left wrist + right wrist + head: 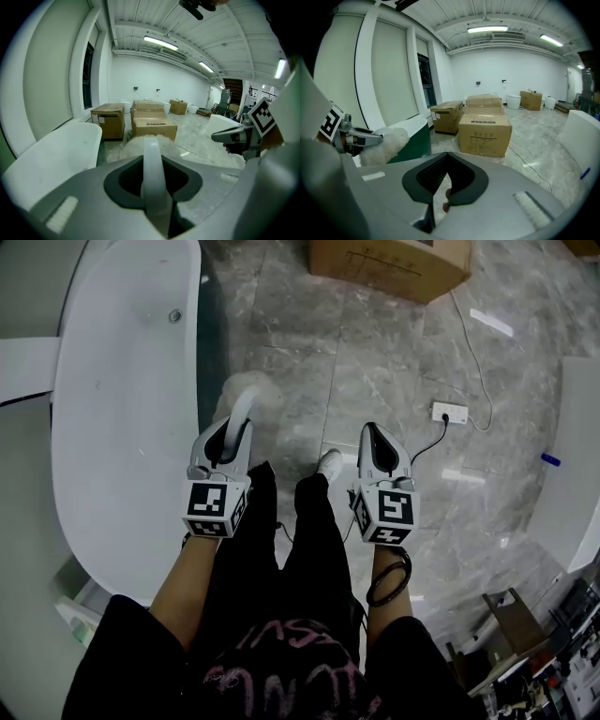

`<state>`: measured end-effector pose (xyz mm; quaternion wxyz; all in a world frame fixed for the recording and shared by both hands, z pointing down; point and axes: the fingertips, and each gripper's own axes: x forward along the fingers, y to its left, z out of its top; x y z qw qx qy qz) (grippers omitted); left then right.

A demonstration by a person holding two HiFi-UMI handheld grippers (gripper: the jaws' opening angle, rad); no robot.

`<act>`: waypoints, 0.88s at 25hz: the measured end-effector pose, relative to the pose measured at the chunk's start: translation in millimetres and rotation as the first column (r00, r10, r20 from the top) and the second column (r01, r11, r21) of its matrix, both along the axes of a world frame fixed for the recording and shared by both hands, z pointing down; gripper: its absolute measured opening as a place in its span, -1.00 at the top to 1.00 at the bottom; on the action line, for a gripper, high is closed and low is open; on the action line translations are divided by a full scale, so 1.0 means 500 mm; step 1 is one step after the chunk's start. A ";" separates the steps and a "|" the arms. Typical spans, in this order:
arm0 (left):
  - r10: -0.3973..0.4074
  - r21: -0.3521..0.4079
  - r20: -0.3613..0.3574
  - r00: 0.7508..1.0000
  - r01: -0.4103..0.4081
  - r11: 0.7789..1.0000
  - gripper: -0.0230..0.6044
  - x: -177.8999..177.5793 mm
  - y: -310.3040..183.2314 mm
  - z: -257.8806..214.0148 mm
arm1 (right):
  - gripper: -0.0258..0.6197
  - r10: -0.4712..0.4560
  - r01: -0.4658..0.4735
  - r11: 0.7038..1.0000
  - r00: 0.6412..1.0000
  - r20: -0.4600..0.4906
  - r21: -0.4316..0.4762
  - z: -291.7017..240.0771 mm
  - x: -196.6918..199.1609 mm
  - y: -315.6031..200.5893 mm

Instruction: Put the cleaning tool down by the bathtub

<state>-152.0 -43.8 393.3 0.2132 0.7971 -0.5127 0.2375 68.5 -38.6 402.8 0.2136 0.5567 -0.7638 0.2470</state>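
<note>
Bathtub (122,418) white; L hand-held gripper (230,430) clamps cleaning tool (260,392), white handle w/ fluffy head; R hand-held gripper (371,434) jaws together.

Left gripper (240,427) held out in front, pointing forward, jaws clamped on white handle of cleaning tool (247,401). Right gripper (372,435) level with it, well apart, jaws together, nothing between. Marker cubes on both face up. Left forearm (187,577) and right forearm (386,615) bare, reaching forward from black sleeves. Black loop (389,577) round right wrist. Legs (281,549) in black between grippers.
</note>
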 end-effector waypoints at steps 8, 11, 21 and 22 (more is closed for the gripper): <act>-0.001 -0.044 0.002 1.000 0.001 0.999 0.67 0.000 -0.017 0.095 | 0.84 0.004 -0.004 0.999 1.000 0.007 -0.048 0.085 -0.013 0.000; 0.003 -0.055 0.009 1.000 -0.003 0.998 0.67 0.003 -0.022 0.133 | 0.84 -0.003 0.003 0.998 1.000 0.008 -0.060 0.123 -0.011 -0.005; -0.028 -0.099 0.021 0.999 0.030 0.995 0.67 -0.005 -0.014 0.264 | 0.84 -0.050 0.052 0.991 0.999 0.018 -0.121 0.252 -0.024 0.003; -0.032 -0.104 0.022 0.999 0.034 0.994 0.67 -0.005 -0.014 0.277 | 0.84 -0.054 0.056 0.990 0.998 0.019 -0.126 0.264 -0.026 0.004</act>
